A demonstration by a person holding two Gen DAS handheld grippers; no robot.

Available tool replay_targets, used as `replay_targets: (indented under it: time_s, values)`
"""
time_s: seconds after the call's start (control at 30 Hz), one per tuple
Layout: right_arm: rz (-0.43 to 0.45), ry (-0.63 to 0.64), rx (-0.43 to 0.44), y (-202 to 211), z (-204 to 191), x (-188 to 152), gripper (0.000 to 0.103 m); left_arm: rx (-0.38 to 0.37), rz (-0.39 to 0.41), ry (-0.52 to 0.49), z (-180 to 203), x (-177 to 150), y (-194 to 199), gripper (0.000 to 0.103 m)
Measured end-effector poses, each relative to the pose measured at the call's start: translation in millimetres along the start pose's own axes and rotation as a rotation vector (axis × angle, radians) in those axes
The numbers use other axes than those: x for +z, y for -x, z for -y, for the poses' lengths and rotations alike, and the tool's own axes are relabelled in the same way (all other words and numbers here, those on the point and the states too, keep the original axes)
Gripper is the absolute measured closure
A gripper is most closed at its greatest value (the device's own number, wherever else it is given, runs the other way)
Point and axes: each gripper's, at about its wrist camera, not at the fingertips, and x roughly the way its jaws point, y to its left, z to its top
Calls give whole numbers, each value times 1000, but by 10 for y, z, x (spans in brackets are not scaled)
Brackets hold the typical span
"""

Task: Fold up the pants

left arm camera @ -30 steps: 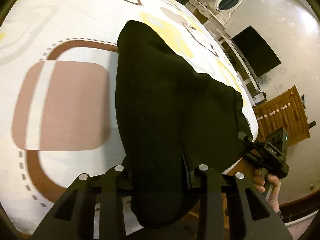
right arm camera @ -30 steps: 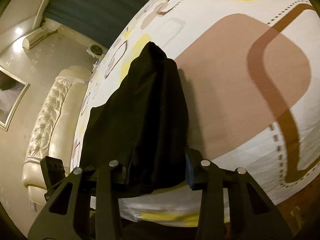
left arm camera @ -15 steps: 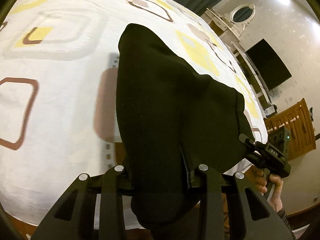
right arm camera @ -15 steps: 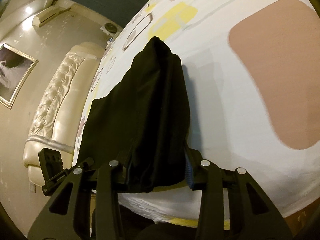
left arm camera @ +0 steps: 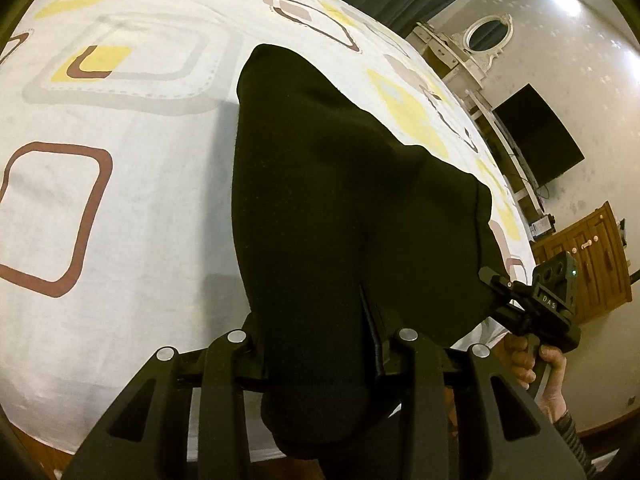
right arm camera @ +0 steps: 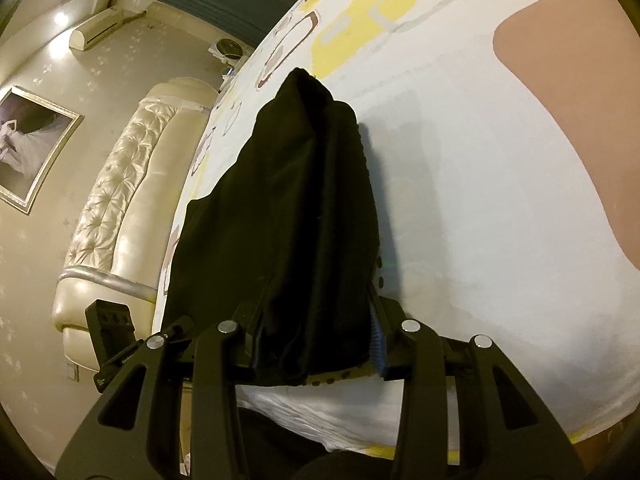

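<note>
Bed, patterned sheet: black pants held above it.
Left tool and right tool each clamp bunched soft fabric.

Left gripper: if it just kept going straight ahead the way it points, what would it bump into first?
The black pants it already clamps between its fingers fill the line ahead of the left gripper. Beyond them it would probably reach the patterned bedsheet, though depth is hard to judge.

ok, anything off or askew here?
Nothing stands out. Both grippers, left and right, pinch the black pants over the patterned bedsheet; no tears, no spills.
</note>
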Motion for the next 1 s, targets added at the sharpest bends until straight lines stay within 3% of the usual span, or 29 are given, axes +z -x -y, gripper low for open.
replay_targets:
  time_s: [0.17,0.43,0.53,0.83,0.9,0.93,0.97,1.0]
  values:
    - [-3,-8,11,15,53,-10,62,-18,-1,-2,-18,-5,-19,63]
    - [3,-33,75,117,145,75,43,-63,44,-34,-145,60,85,33]
    - [23,-43,79,148,197,175,37,-90,70,-16,-223,197,100,28]
    - [-27,-40,89,-183,175,502,33,-102,-24,36,-360,492,-320,28]
    - [-48,-10,80,-262,117,513,34,-90,-19,22,-343,505,-319,34]
    - [-57,8,65,-300,87,508,42,-84,-23,-1,-320,508,-321,44]
    - [-68,23,51,-345,66,498,52,-77,-24,-14,-307,504,-315,46]
    - [-66,25,53,-368,49,495,55,-62,-19,-32,-286,496,-297,52]
